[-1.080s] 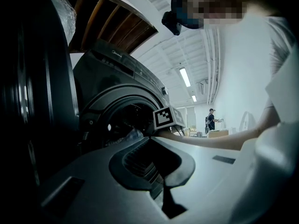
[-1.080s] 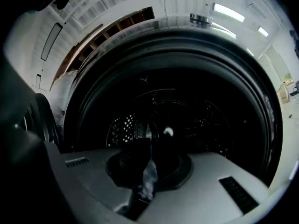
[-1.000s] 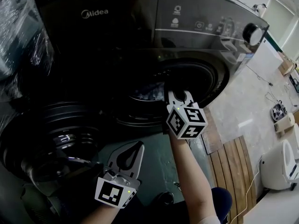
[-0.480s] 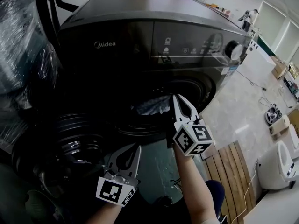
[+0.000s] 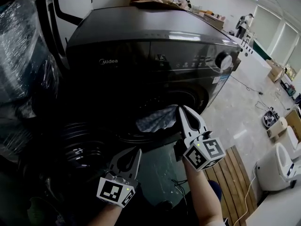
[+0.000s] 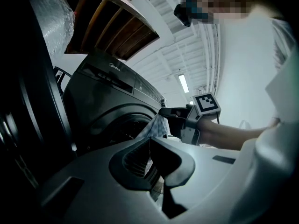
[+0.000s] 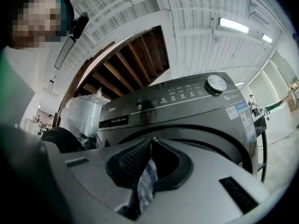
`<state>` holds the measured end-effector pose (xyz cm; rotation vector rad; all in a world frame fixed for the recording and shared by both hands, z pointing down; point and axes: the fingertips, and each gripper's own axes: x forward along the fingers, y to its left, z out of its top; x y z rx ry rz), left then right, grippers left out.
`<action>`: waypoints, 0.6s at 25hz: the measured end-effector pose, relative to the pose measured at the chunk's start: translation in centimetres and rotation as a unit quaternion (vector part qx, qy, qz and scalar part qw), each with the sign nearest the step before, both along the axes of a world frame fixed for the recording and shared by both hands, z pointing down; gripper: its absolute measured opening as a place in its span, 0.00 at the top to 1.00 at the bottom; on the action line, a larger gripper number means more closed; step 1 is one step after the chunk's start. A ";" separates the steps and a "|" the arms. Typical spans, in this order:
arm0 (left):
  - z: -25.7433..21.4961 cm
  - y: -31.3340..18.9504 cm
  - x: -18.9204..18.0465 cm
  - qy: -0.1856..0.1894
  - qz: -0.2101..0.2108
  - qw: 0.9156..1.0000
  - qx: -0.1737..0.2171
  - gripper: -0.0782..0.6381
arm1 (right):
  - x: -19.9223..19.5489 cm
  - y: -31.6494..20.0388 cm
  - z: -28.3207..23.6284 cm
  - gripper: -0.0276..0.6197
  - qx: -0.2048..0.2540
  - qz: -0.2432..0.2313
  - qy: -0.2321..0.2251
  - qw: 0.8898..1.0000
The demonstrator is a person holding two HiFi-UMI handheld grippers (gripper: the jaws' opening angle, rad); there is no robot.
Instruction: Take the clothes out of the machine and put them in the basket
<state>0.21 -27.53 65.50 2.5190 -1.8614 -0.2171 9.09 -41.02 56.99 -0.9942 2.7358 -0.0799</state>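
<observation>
Jaws of your right gripper (image 7: 152, 140) are clenched on a blue-and-white checked cloth (image 5: 155, 120). It hangs from the tips just in front of the dark drum opening (image 5: 134, 100) of the grey front-load washing machine (image 5: 141, 41), w/ its free end trailing toward that opening. Your left gripper (image 5: 137, 150) sits lower and nearer you, jaws pressed together w/ nothing btwn them, beside the machine's open door (image 5: 75, 145).
</observation>
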 end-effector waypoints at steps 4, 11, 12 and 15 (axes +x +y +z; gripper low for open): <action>-1.1 0.0 0.2 0.002 0.005 1.000 0.009 0.86 | 1.0 1.4 -3.4 0.93 0.028 0.002 0.000 1.000; -2.3 0.5 -0.6 0.002 -0.004 1.000 0.017 0.86 | 3.2 5.9 -7.4 0.93 0.070 -0.005 -0.028 0.997; -2.4 0.6 -0.7 0.002 -0.006 1.000 0.018 0.86 | 3.6 6.5 -7.9 0.93 0.072 -0.008 -0.032 0.997; -3.0 0.9 -1.3 0.005 -0.015 1.000 0.023 0.86 | 5.2 8.0 -9.2 0.93 0.074 -0.014 -0.050 0.996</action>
